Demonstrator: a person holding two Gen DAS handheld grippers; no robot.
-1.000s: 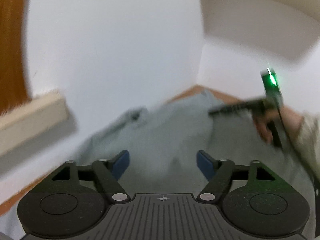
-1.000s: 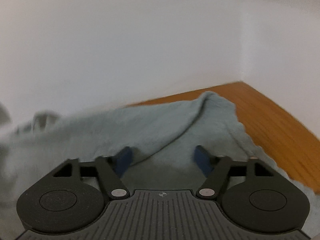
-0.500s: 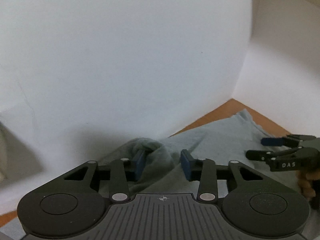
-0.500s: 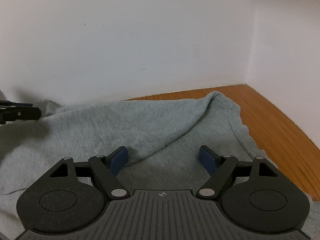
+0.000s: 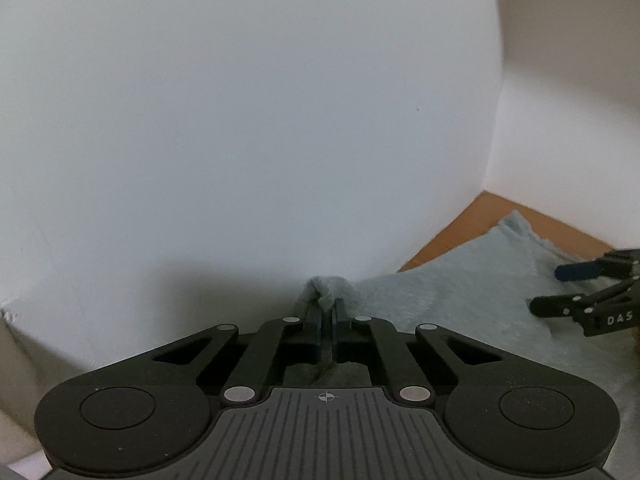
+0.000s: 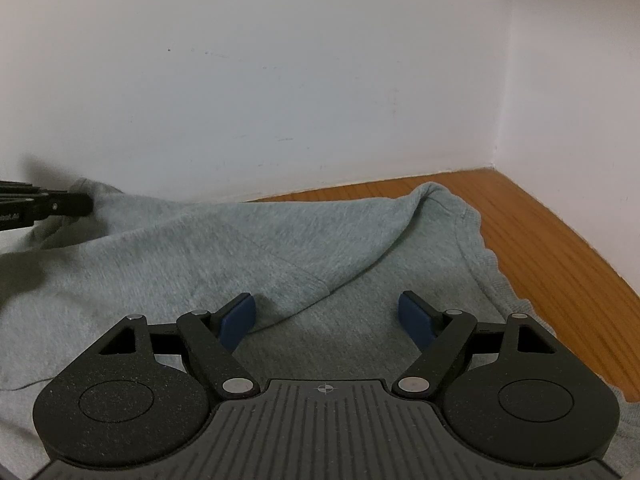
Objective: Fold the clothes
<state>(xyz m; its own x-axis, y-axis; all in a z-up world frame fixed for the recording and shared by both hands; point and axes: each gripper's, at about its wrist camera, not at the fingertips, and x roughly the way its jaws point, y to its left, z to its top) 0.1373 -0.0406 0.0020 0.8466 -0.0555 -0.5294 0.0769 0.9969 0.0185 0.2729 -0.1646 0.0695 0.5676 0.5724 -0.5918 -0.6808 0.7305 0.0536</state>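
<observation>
1. White wall [image 6: 280, 80] fills most of both of your views; it meets a side wall at a corner on the right, and its top is cut off by the fisheye rim.
2. Wooden counter [image 6: 560, 248] shows only as a strip on the right; the rest is under cloth or out of view.
3. Grey garment [image 6: 240, 248] lies spread on the counter against the wall, rumpled, with a raised ridge running to a peak near the corner. You can't tell what kind of garment it is; its near and left parts are cut off by the gripper body and the edge of view.
4. Your right gripper [image 6: 327, 314] hangs over the garment, jaws released and wide, with only flat cloth below them. From the left wrist view just its tips show at the right edge.
5. Your left gripper [image 5: 327, 320] has its jaws clenched on a pinch of the garment's far edge by the wall; a small tuft pokes out past the tips. From the right wrist view only one dark finger shows at the left edge.
</observation>
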